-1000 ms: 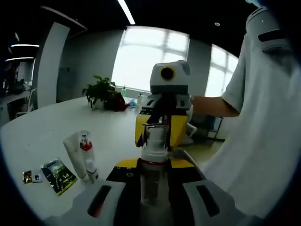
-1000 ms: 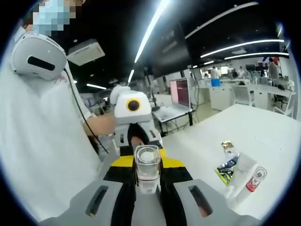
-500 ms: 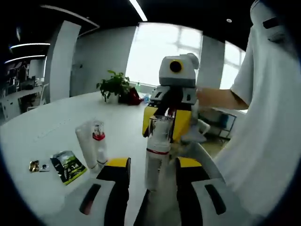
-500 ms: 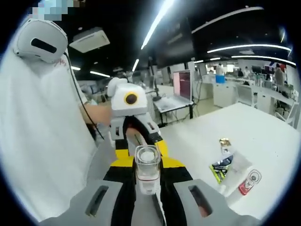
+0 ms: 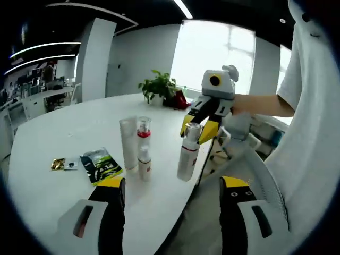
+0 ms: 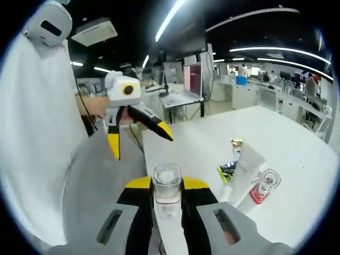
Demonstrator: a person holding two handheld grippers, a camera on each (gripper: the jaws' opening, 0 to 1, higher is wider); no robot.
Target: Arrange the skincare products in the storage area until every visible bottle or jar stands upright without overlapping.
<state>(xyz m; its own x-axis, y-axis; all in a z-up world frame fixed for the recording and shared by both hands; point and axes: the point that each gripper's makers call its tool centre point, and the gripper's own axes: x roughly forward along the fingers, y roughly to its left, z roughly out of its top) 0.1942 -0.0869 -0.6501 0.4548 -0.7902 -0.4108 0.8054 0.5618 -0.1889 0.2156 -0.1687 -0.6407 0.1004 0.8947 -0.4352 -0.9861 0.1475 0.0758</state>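
Bottle (image 6: 167,197) betw. right tool (image 6: 168,212) jaws

Right gripper (image 6: 167,197) jaws closed on clear-capped bottle (image 6: 167,190), held upright above white table (image 6: 297,154). Left gripper (image 6: 139,130) beyond it, jaws spread wide, apart from bottle. To the right: white tube (image 6: 240,175) standing, red-collared bottle (image 6: 263,186) just beside it, sachets (image 6: 229,168) behind.

Sachet (image 5: 101,165) print too blurred to read. Bottle (image 6: 167,197) body below clear cap hidden between the jaws, 6 o'clock. Tube (image 6: 245,172) base hidden behind red-collared bottle (image 6: 262,187).
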